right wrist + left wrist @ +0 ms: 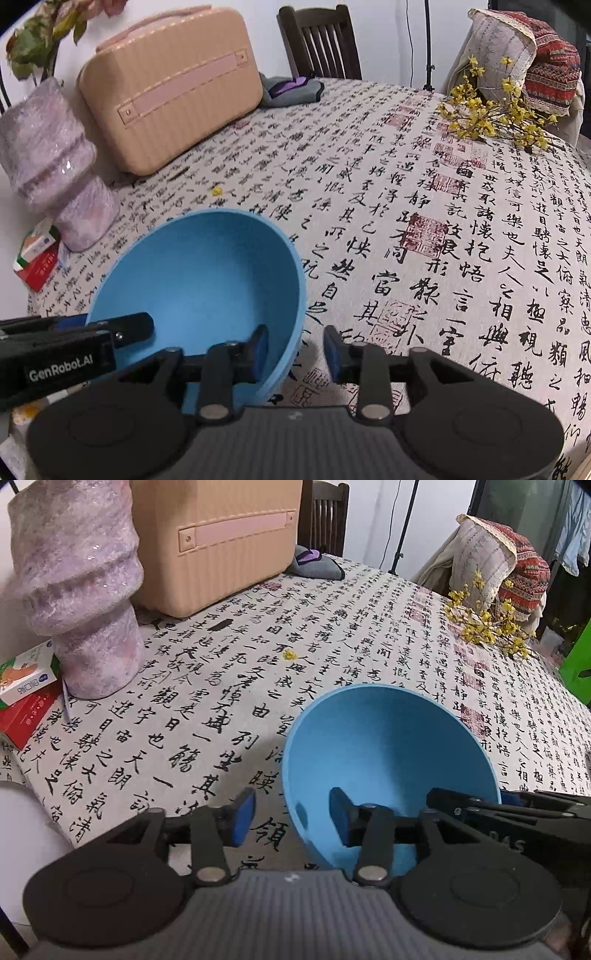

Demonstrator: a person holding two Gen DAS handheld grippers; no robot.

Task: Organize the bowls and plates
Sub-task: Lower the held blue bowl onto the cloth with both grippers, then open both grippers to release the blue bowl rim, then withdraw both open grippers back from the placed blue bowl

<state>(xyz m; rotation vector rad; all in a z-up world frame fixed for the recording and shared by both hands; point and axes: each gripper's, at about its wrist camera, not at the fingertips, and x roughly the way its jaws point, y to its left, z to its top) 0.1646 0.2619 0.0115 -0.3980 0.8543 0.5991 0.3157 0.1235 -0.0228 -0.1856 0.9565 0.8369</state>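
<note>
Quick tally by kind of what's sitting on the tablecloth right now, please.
Blue bowl: 1
Peach vanity case: 1
Lilac vase: 1
Small cartons: 2
Yellow flower sprig: 1
Grey cloth: 1
Total: 7

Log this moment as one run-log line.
blue bowl: on tablecloth | left tool: open, straddling rim | right tool: open, straddling rim

Open tablecloth [424, 229] right of the blue bowl [207, 280]; vase [51, 162] and case [170, 88] block the far left.
</note>
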